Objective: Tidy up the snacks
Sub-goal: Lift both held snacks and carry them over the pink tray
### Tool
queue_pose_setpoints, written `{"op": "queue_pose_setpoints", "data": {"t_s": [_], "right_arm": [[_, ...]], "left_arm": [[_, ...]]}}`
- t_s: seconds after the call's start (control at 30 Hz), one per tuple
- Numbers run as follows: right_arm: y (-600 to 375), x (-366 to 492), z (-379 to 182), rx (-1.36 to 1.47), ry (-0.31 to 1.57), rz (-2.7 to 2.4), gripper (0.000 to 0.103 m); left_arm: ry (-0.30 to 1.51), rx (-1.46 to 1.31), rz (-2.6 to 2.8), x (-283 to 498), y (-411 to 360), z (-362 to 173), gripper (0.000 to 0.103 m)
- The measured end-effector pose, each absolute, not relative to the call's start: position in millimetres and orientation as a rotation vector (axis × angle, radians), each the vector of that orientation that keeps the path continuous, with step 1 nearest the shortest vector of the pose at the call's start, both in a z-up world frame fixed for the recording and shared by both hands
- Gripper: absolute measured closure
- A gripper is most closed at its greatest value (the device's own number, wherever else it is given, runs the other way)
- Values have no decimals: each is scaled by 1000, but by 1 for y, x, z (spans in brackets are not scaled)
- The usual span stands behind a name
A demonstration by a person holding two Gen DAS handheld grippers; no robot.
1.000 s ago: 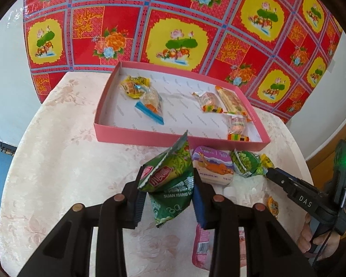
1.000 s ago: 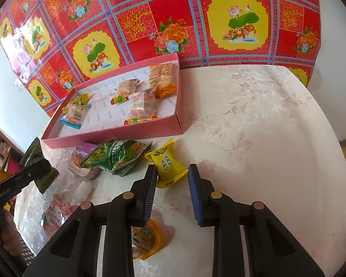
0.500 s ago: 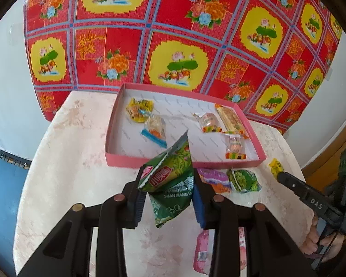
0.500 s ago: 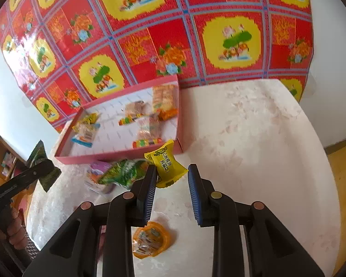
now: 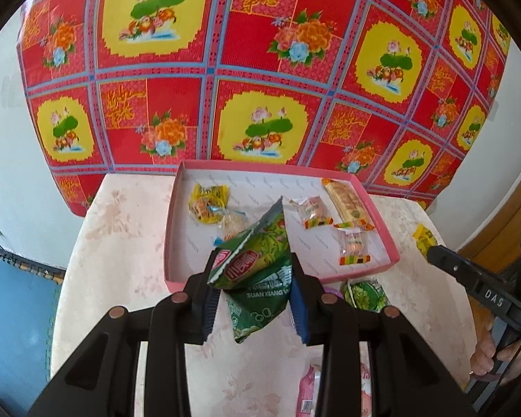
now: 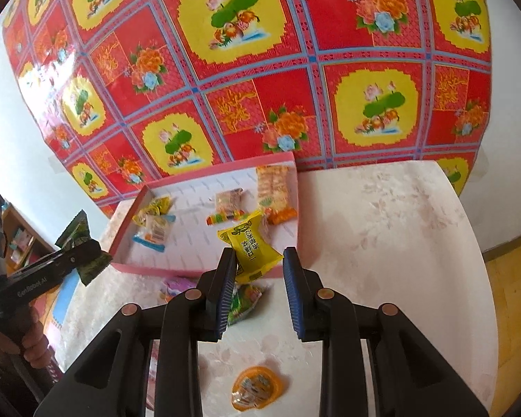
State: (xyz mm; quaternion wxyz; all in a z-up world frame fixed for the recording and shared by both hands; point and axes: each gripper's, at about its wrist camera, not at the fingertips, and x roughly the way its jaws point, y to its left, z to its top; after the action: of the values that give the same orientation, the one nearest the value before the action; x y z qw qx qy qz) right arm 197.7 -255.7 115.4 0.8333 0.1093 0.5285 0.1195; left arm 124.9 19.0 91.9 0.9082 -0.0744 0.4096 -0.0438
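In the left wrist view, a green packet (image 5: 260,278) is pinched between the jaws of the left gripper (image 5: 255,307) at lower centre, clear of the counter (image 5: 121,243). Its torn top points up over the near wall of the pink tray (image 5: 172,229), which is seen at mid frame. In the tray, a yellow sweet (image 5: 206,203) lies at the left, a wrapped candy (image 5: 314,212) and a long biscuit pack (image 5: 344,199) at the right, and another candy (image 5: 352,245) nearer the front wall. On the counter in front of the tray a green sweet (image 5: 363,293) is partly hidden by the right jaw. At the right edge, the right gripper (image 5: 434,250) is seen with a yellow candy (image 5: 423,238) at its tip, held up by a hand (image 5: 491,358).

In the right wrist view, the yellow candy (image 6: 250,246) is clamped by one end between the jaws of the right gripper (image 6: 258,286), at centre, above the tray's near wall (image 6: 149,269). An orange jelly cup (image 6: 257,387) lies on the counter (image 6: 382,243) at bottom centre. At the left edge, the left gripper (image 6: 87,248) is seen closed on the green packet (image 6: 76,229).
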Motion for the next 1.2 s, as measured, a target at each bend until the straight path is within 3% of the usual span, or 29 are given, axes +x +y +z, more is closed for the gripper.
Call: {"op": "queue_pose_setpoints", "data": {"t_s": [0.4,1.2], "right_arm": [[-238,230,123,175,1093,285,74],[-209,276,59,212,1143,324,74]], "left_arm": [[856,-144,-81,141,20,91,66],[949,-134,-55,174,11,42,66]]}}
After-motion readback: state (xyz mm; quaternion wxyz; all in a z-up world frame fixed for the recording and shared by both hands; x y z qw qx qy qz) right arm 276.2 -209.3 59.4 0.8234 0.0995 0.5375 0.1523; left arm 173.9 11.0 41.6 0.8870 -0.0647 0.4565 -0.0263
